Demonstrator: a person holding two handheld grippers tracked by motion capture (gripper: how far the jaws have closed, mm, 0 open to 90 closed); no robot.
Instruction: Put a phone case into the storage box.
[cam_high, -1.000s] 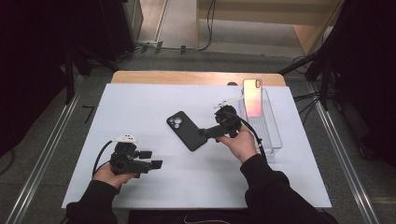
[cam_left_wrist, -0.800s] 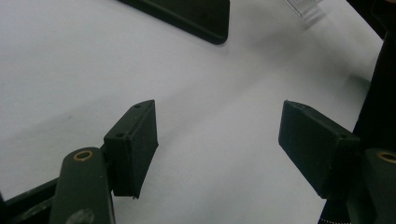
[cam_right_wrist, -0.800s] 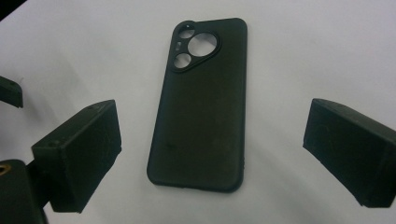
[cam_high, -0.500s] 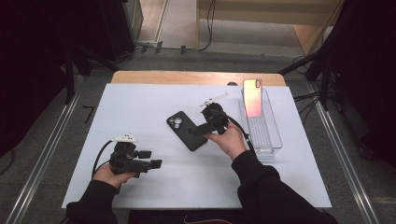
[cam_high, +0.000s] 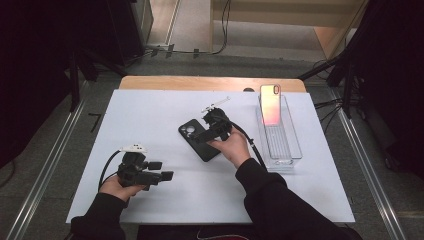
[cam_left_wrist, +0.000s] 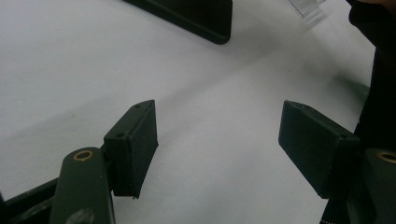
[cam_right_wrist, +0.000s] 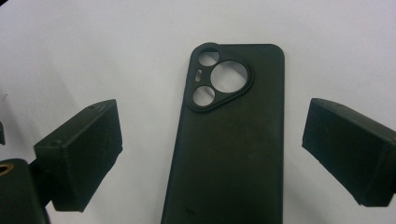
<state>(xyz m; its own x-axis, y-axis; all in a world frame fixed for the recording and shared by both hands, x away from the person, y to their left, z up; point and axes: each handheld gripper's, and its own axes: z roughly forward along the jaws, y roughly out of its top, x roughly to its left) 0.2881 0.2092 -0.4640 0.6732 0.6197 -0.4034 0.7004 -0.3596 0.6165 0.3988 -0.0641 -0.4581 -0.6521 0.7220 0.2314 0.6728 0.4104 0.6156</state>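
**High view: your right gripper sits over the black phone case, jaws apart**

High view puts your right gripper (cam_high: 216, 126) above the black phone case (cam_high: 199, 139), which lies flat near the middle of the white tabletop (cam_high: 150, 115), camera cut-outs toward the far left. Your right hand (cam_high: 231, 146) is wrapped around the gripper just behind the case's near end, and the cable runs back along your sleeve.

Right gripper view looks straight down the jaws at the case (cam_right_wrist: 231, 140). Your jaws stand wide apart, one on each long side of the case, and neither pad touches it; bare tabletop shows in the gaps on both sides. The camera cut-outs sit at the case's far end, beyond the jaw tips.

Your left gripper (cam_high: 150, 172) rests low at the near left of the tabletop, well apart from the case, held in your left hand (cam_high: 117, 186). Left gripper view shows its jaws open too, with nothing between them but white surface (cam_left_wrist: 210, 140); a corner of the case (cam_left_wrist: 196, 16) shows at the top of that view.

To the right of the case stands a clear plastic tray (cam_high: 280, 137), and a phone (cam_high: 270, 104) with a pinkish glowing screen leans upright at its far end.
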